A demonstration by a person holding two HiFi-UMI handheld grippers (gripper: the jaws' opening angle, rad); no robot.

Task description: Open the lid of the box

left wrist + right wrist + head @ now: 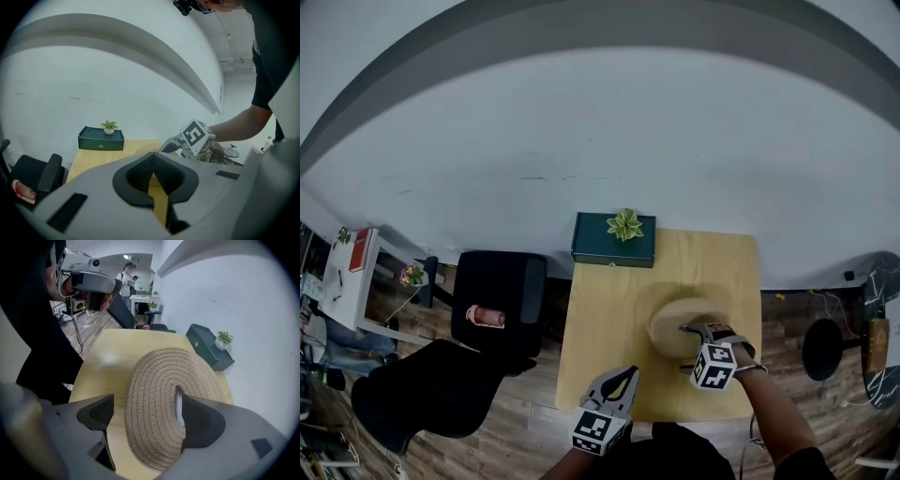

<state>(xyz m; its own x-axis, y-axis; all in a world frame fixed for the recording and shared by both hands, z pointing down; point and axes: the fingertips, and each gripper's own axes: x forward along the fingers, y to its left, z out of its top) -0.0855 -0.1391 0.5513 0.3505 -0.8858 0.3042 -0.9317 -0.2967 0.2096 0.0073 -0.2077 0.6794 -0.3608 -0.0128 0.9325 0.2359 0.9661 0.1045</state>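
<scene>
Right gripper (147, 416) hangs over the round, tan woven-straw box (159, 394) at the near right of the light wooden table (600, 319). Its jaws stand wide apart across the lid, not clamped on it. Left gripper (152, 163), jaws together, hovers near-left. Along the table's far edge sits a dark green rectangular case (613, 240) with a small plant (624, 224) on top.

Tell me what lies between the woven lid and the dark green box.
Nothing: only bare wooden tabletop separates the woven lid from the dark green box, clear in the head view.
</scene>
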